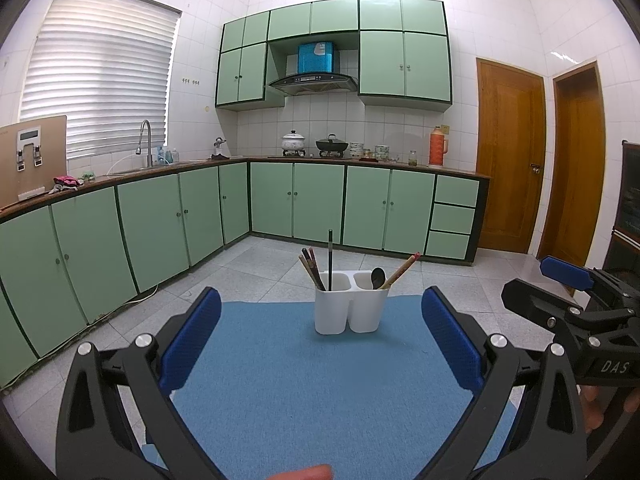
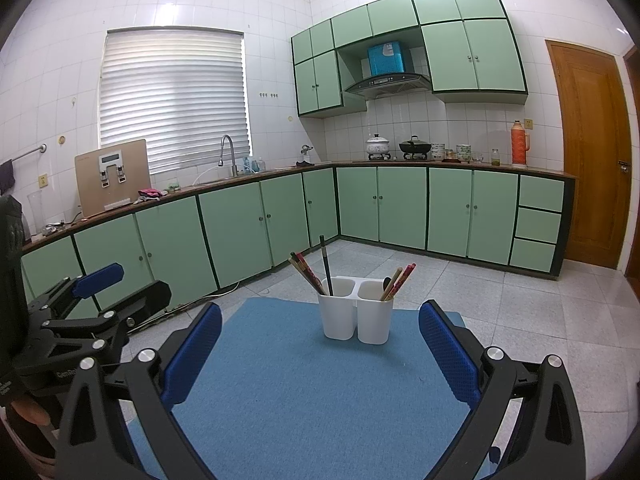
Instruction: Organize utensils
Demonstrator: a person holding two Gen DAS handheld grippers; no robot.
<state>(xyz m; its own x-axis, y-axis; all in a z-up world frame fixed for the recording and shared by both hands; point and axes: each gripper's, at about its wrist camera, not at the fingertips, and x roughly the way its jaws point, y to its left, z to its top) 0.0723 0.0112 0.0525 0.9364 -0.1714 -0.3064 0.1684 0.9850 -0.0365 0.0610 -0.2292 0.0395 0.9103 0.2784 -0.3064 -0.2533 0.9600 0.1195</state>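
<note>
— Both grippers first: left gripper [image 1: 320,336] and right gripper [image 2: 320,344] hang over the blue mat [image 1: 280,380], fingers spread wide, holding nothing.

— Utensils?

— White two-cup holder [image 1: 351,304] at the mat's far edge: chopsticks [image 1: 314,272] left, spoon [image 1: 377,278] right.

white two-compartment utensil holder [image 2: 356,318] upright on blue mat [image 2: 288,392], chopsticks [image 2: 308,274] inside, right gripper [image 2: 320,356] spread wide
</note>
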